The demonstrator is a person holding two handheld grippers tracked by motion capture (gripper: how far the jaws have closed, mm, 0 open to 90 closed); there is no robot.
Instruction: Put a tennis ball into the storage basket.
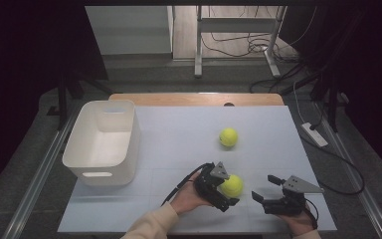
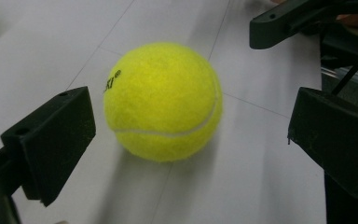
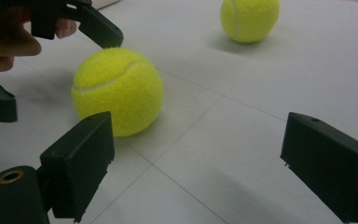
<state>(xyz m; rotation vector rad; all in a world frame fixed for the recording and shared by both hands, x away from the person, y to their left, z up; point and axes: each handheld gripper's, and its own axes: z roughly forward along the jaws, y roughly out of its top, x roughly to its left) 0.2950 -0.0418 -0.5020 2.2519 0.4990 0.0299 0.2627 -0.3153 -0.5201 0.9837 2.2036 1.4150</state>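
Two yellow tennis balls lie on the white table [image 1: 179,149]. The near ball [image 1: 232,185] [image 2: 163,100] [image 3: 117,91] rests on the tabletop between the jaws of my left gripper [image 1: 232,188] [image 2: 196,119], which is open; a gap shows on each side of the ball. The far ball [image 1: 228,137] [image 3: 250,18] lies alone toward the middle of the table. My right gripper [image 1: 264,188] [image 3: 200,158] is open and holds nothing, just right of the near ball and pointing at it. The left gripper's jaws and a hand [image 3: 9,42] appear in the right gripper view.
A white plastic bin [image 1: 102,142] with nothing in it stands at the table's left side. Bare tabletop lies between the bin and the balls. Beyond the far edge are a wooden strip [image 1: 196,98], desk legs and floor cables.
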